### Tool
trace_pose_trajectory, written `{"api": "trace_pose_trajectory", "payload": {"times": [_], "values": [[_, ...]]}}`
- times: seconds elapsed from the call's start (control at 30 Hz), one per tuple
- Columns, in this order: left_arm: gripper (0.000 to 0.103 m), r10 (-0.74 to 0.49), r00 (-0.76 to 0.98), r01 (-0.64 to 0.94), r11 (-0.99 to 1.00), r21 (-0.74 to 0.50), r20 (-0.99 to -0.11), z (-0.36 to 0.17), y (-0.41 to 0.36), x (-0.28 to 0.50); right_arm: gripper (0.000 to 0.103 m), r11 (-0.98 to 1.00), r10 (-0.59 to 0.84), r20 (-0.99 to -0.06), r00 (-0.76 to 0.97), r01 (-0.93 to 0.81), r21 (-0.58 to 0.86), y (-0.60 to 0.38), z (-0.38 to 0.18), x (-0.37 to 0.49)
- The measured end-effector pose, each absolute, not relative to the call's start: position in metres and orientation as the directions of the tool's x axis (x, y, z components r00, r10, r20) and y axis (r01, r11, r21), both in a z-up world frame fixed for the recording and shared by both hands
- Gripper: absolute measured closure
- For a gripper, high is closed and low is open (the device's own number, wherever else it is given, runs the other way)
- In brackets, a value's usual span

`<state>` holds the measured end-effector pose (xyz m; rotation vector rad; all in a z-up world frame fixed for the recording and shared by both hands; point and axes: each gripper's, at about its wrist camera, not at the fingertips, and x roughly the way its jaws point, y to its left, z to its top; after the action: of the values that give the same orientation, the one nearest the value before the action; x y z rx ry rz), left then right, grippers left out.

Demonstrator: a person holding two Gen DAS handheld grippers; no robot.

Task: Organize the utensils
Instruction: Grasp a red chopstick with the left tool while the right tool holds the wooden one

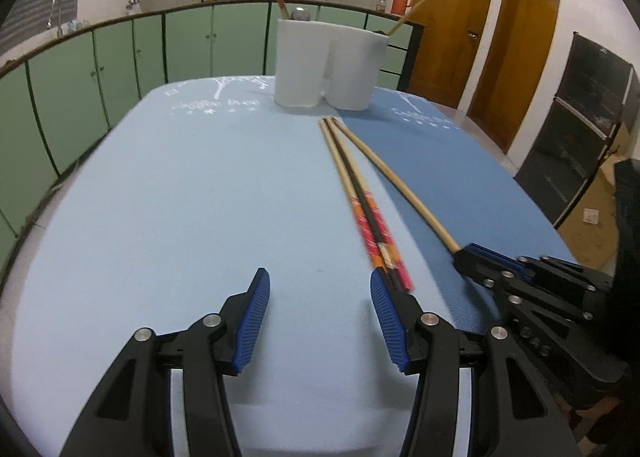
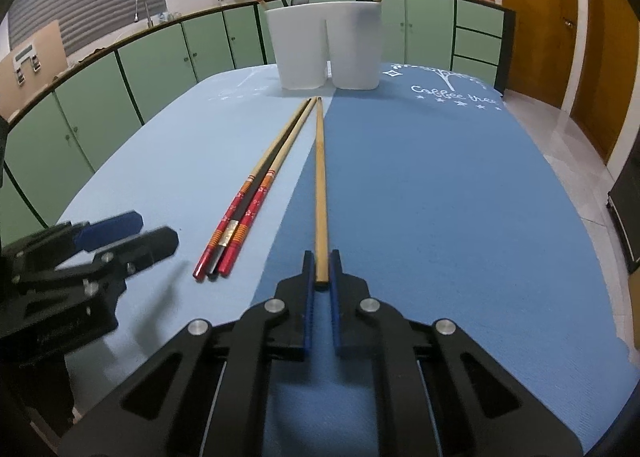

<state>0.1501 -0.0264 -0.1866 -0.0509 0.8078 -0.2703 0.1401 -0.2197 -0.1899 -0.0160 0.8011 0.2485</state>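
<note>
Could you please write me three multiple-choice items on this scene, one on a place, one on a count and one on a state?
1. Where does the plain wooden chopstick lie?
A. On the darker blue mat
B. Inside the white holder
C. On the floor

2. How many chopsticks lie in the bundle with red patterned handles?
A. One
B. Three
C. Six

3. What is the state of the right gripper?
A. Wide open above the mat
B. Shut on the plain wooden chopstick
C. Shut on the white holder

Answers:
1. A, its length runs along the darker blue mat, just beside the seam with the lighter mat.
2. B, two red-handled sticks flank a dark one.
3. B, its fingers press the stick's near end from both sides, while the white holder stands far off.
</note>
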Motion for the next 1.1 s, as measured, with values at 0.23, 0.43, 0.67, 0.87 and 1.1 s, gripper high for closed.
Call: {"api": "trace_pose_trajectory", "payload": {"times": [0.23, 0.43, 0.67, 0.87, 1.1], "values": [[0.051, -0.242, 0.649, 0.258, 0.962, -0.090, -0.722, -0.193, -0.046, 0.143, 0.097, 0.970, 0.220, -0.709, 0.670, -0.229, 0.085, -0.222, -0.191, 0.139], [0.054, -0.198, 0.666, 0.219, 0.973, -0.066, -0.719, -0.193, -0.041, 0.143, 0.097, 0.970, 0.222, -0.708, 0.670, -0.228, 0.088, -0.222, -0.192, 0.138], [0.054, -0.191, 0.670, 0.196, 0.978, -0.078, -0.717, -0.192, -0.035, 0.145, 0.094, 0.969, 0.224, -0.708, 0.670, -0.230, 0.089, -0.222, -0.192, 0.137], [0.069, -0.201, 0.669, 0.214, 0.974, -0.074, -0.716, -0.194, -0.044, 0.151, 0.093, 0.968, 0.220, -0.706, 0.673, -0.238, 0.076, -0.219, -0.193, 0.136], [0.097, -0.203, 0.677, 0.221, 0.973, -0.067, -0.708, -0.196, -0.050, 0.152, 0.097, 0.966, 0.230, -0.706, 0.670, -0.247, 0.081, -0.219, -0.193, 0.137]]}}
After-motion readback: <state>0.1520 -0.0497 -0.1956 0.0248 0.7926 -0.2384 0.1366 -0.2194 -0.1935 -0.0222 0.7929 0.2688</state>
